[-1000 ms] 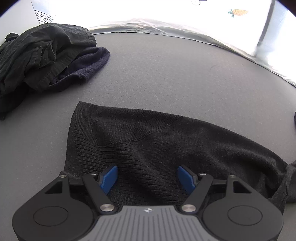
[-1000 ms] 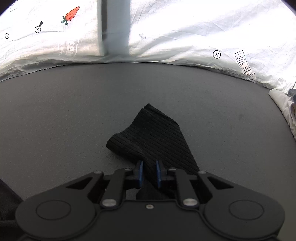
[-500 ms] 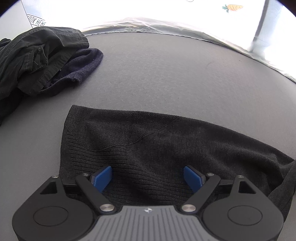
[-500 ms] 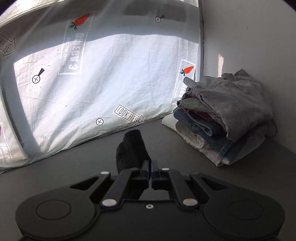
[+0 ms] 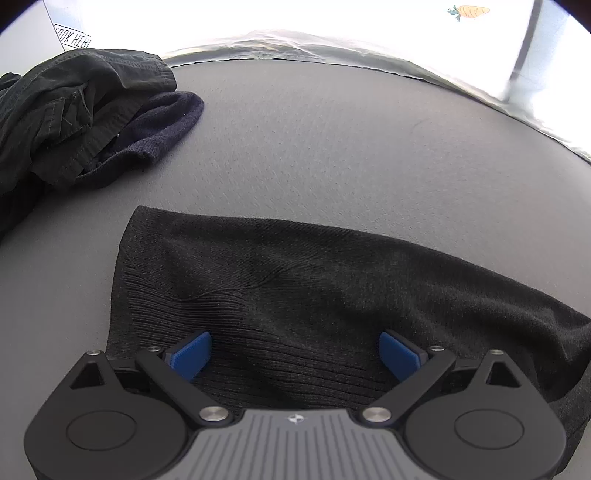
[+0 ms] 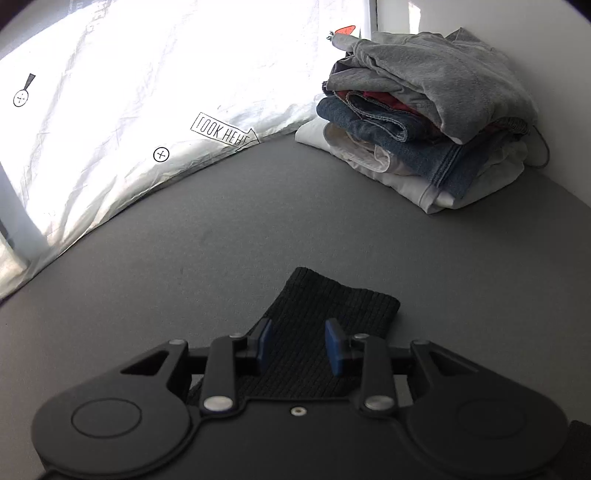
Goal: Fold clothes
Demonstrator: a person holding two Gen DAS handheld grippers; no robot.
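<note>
1. Far left in the left wrist view, a heap of dark clothes (image 5: 74, 122) runs off the frame edge; two pieces can be made out, a dark green-black one lying over a navy knit (image 5: 162, 129), and anything beneath them is hidden.
2. Behind the heap, a label reads "OOK HERE" (image 5: 74, 37) (its first letter is cut off) on the bright white sheet (image 5: 295, 14), whose glare washes out most other detail; one carrot print (image 5: 469, 11) shows at the top right.
3. The dark ribbed sweater (image 5: 314, 295) lies flat on the grey table (image 5: 332, 147), its right end cut off by the frame.
4. The left gripper (image 5: 294, 354) hangs over the sweater's near hem, jaws just spread wide, pads clear of the cloth.
5. In the right wrist view, the sheet (image 6: 147, 92) carries "LOOK HERE" (image 6: 223, 133) in an arrow, plus two crossed-circle marks.
6. The right gripper (image 6: 299, 345) has just been opening; the sweater's ribbed cuff (image 6: 332, 306) lies between its two blue pads, released.
7. At right, one folded stack (image 6: 424, 122) sits against the wall: grey on top, red, denim, white beneath (exact count unclear).
</note>
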